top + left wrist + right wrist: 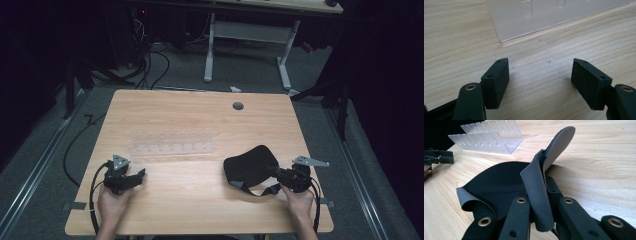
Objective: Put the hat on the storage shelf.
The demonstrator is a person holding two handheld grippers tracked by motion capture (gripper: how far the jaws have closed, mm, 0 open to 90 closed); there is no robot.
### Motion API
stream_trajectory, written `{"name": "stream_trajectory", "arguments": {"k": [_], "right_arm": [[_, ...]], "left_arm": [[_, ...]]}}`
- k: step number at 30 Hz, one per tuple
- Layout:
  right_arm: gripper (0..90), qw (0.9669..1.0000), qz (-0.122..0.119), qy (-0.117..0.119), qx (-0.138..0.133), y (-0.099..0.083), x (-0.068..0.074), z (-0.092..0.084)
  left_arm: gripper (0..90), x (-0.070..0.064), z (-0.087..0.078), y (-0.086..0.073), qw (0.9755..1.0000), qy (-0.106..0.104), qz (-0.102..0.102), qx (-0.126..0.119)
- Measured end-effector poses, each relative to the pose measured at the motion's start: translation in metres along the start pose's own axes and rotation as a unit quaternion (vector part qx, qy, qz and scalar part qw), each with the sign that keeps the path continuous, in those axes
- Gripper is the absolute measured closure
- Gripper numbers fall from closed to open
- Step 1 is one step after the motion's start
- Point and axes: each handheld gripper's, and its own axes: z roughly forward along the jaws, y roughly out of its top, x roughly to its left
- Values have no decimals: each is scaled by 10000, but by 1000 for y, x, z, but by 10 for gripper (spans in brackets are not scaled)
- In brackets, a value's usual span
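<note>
Gripping: right claw (541, 220) clamped tight on a fold of the black eye mask (499, 185), perhaps its edge.
Mask: mostly ahead of that claw, on the table (190, 200).
Left claw (540, 82): wide apart, empty; clear rack (536, 17) just ahead.

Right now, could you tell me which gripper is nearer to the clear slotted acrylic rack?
Left. The left gripper sits just below the clear slotted acrylic rack's left end; the right gripper is farther right.

Matt black cloth mask (499, 182), clear plastic rack (491, 140)
</note>
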Motion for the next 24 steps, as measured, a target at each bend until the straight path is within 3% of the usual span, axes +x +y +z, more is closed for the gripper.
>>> {"name": "stream_trajectory", "arguments": {"k": [7,15,24], "right_arm": [[846,9999,-69,49,-118,3,7,-6],[847,9998,14,95,-168,3,14,-10],[847,9996,-133,221,-151,7,27,-7]], "left_arm": [[301,0,0,0,10000,-19,18,24],[241,-1,0,-1,9999,-102,69,102],[235,-3,-1,-2,9997,-117,103,163]]}}
